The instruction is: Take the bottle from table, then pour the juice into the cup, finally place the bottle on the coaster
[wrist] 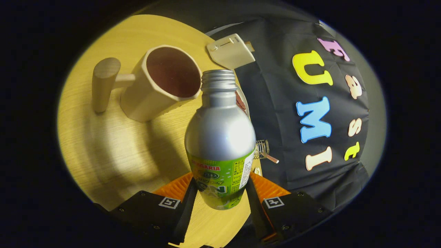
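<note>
A silver metal bottle (220, 137) with a green label and an uncapped threaded mouth is held between my fingers, and my gripper (220, 189) is shut on its lower body. The whole view is rolled, so the bottle is tipped; its mouth sits right beside the rim of the cup. The cup (162, 84) is a beige faceted mug with a thick wooden handle (103, 82), standing on the round wooden table (113, 151) beyond the fingers. Its inside looks dark. A brown edge (240, 101), partly hidden behind the bottle's neck, may be the coaster; I cannot tell.
A cream boxy device (230, 51) with a slider lies past the cup near the table's far edge. A small wire object (263, 150) shows beside the bottle at the table edge. The black cloth wall (275, 103) hangs just beyond the table.
</note>
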